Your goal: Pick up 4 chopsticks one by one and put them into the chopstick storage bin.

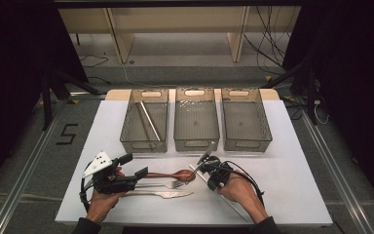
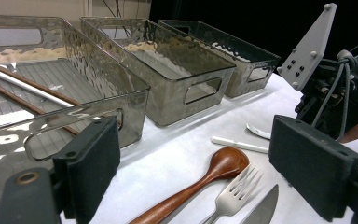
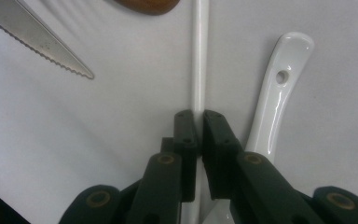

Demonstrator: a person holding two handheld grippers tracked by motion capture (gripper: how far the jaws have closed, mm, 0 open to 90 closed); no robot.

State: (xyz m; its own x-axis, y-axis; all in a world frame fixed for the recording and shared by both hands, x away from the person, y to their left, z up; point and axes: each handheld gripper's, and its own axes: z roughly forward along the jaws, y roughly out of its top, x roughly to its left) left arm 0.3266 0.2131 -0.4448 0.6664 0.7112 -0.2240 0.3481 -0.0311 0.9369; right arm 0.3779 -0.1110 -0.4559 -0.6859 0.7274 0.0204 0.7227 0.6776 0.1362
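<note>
A: White, thin, straight – that's the white plastic chopstick (image 3: 199, 56) the right gripper (image 3: 199, 122) is clamped on. Jaws nearly together, stick pinched between the pads, lying flat on the white table (image 1: 292, 165).

B: Where on the table, approx.?

A: Near edge, right of centre. In the high view the right gripper (image 1: 205, 158) points down at the stick's far end; hand (image 1: 237, 189) behind it, forearm coming in from the near right.

B: Left side?

A: Left gripper (image 1: 139, 173) is level w/ the table, pointing right, jaws wide apart, holding nothing. Hand (image 1: 102, 197) grips it from the near side. Its own view shows the two black pads (image 2: 91, 163) either side of the cutlery.

B: Counts?

A: 3 clear smoked plastic bins (image 1: 196, 119) in a row at the far side. Far-left bin (image 1: 145, 120) holds 2 sticks, 1 pale, 1 brown. On the table: 1 brown wooden spoon (image 2: 200, 179), 1 steel fork (image 2: 235, 191), 1 serrated steel knife (image 3: 37, 39), 1 white ceramic spoon (image 3: 272, 107) just right of the clamped chopstick, apart from it.

B: Cutlery vs. grippers?

A: Fork, knife, wooden spoon lie between the two grippers, handles to the left.
</note>
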